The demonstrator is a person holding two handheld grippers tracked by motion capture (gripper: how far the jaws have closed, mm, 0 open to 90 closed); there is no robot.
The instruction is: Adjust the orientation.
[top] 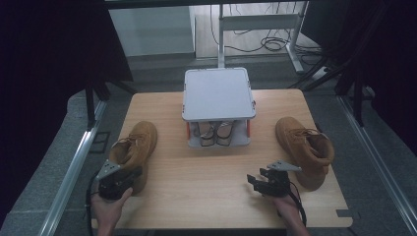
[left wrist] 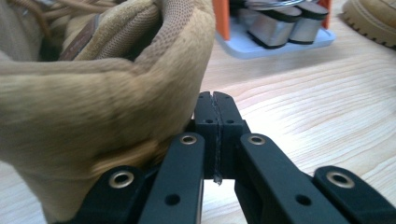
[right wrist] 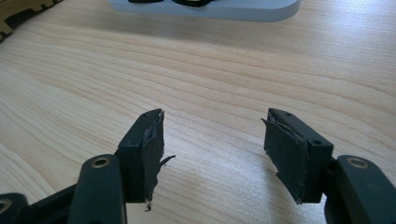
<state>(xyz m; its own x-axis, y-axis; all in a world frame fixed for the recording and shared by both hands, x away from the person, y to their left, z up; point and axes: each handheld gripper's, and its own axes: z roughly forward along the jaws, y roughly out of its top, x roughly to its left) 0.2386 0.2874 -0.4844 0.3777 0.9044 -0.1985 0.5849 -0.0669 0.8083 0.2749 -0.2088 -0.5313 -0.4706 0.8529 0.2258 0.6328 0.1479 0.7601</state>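
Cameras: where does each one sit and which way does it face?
High view: above the person's side, facing forward and down on the table; both hands, left gripper and right gripper show.
Left gripper view: rides the left gripper, jaws shut, beside the left boot; faces the shoe rack.
Right gripper view: rides the right gripper, jaws open and empty over wood.
Shared: both gripper views show the rack's grey base.

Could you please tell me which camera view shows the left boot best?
The high view: the left boot shows whole beside the shut left gripper. The left gripper view gives a blurred close-up of its collar; the right gripper view shows table.
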